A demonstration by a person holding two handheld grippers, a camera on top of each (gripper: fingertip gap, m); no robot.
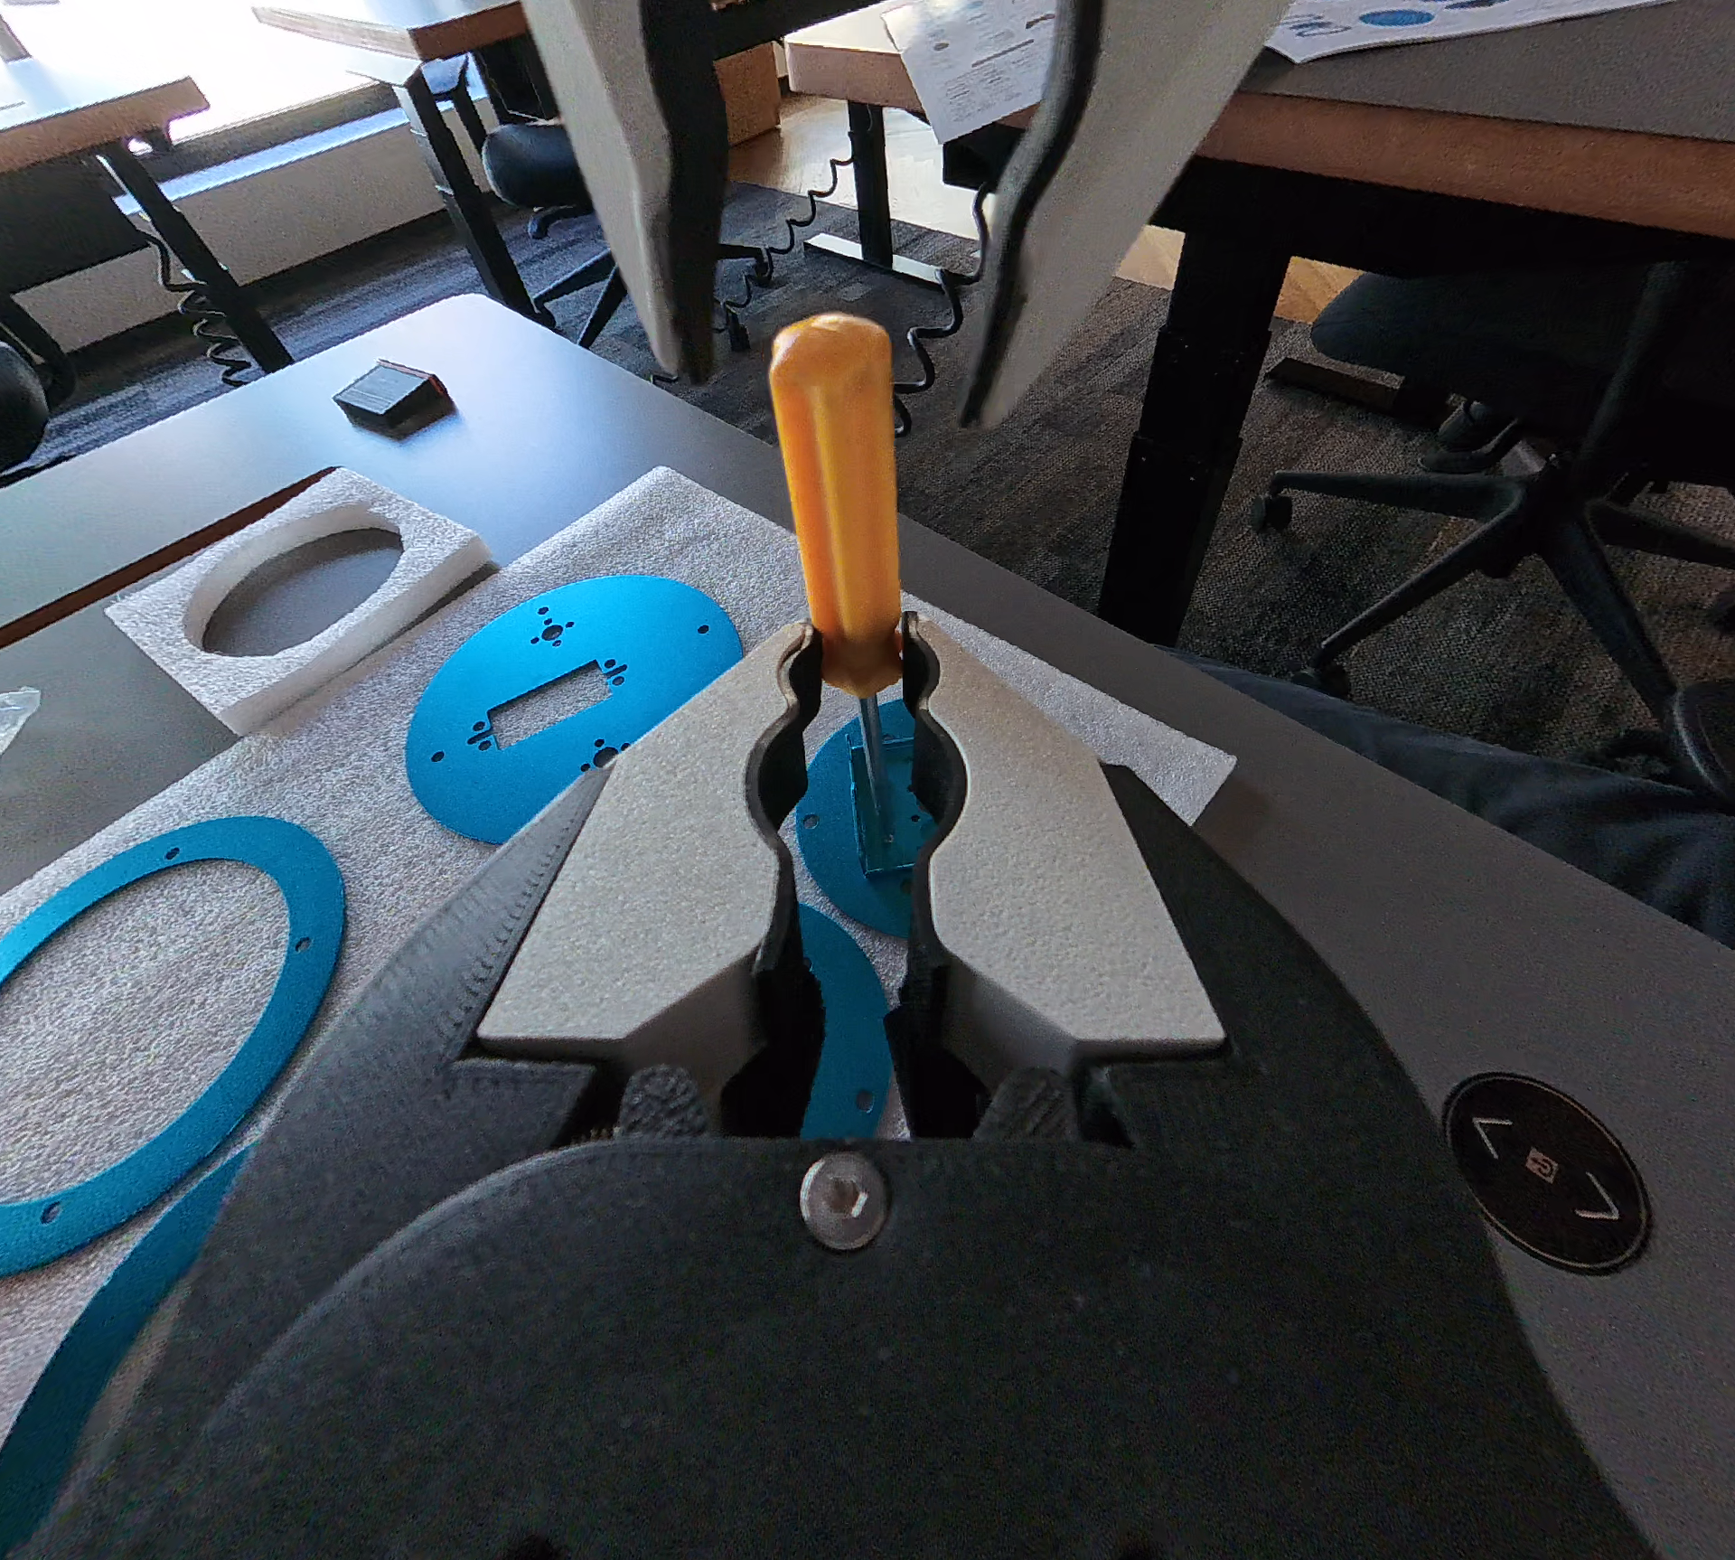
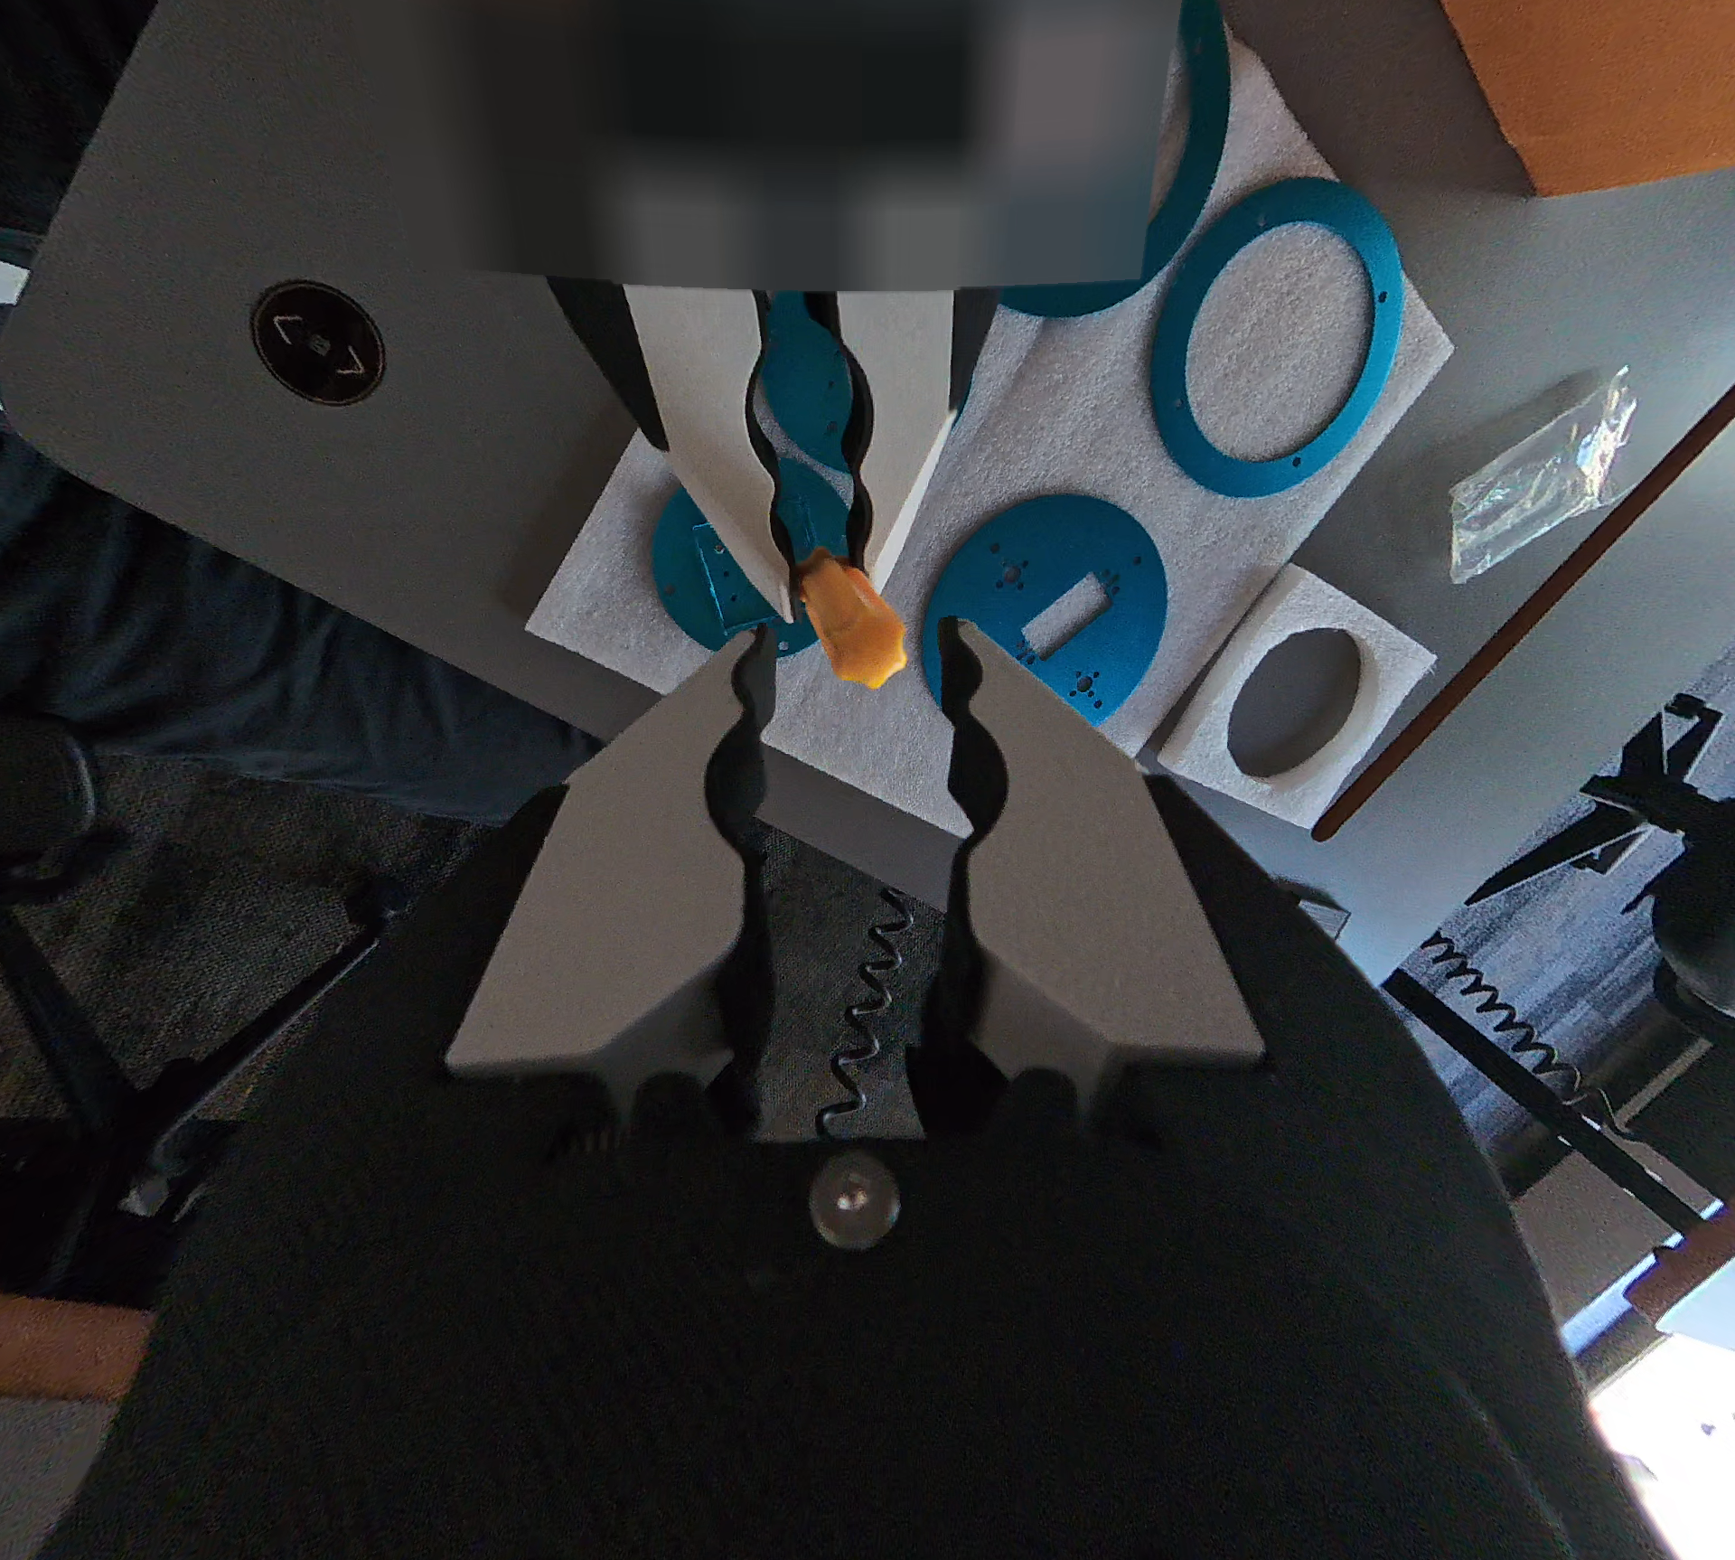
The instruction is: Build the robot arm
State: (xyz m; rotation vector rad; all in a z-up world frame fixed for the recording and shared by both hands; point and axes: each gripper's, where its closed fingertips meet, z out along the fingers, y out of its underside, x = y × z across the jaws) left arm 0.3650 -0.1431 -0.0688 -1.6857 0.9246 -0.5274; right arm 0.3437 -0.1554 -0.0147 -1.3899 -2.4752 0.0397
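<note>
My left gripper (image 1: 859, 637) is shut on the lower end of an orange-handled screwdriver (image 1: 836, 482) and holds it upright. Its metal shaft points down onto a small blue disc with a raised bracket (image 1: 868, 829) on the white foam sheet (image 1: 657, 538). My right gripper (image 2: 856, 637) is open, just above the top of the screwdriver handle (image 2: 854, 623), not touching it. The right gripper also shows in the left wrist view (image 1: 826, 388), coming down from above with its jaws spread either side of the handle top. The left gripper shows in the right wrist view (image 2: 817, 576).
Blue metal parts lie on the foam: a round plate with a rectangular slot (image 1: 563, 698), a large ring (image 1: 169, 1027). A white foam block with a round hole (image 1: 300, 585), a small black box (image 1: 394, 397), a plastic bag (image 2: 1540, 473). The table edge and office chairs (image 1: 1549, 501) lie to the right. Left tips to right tips: about 6 cm.
</note>
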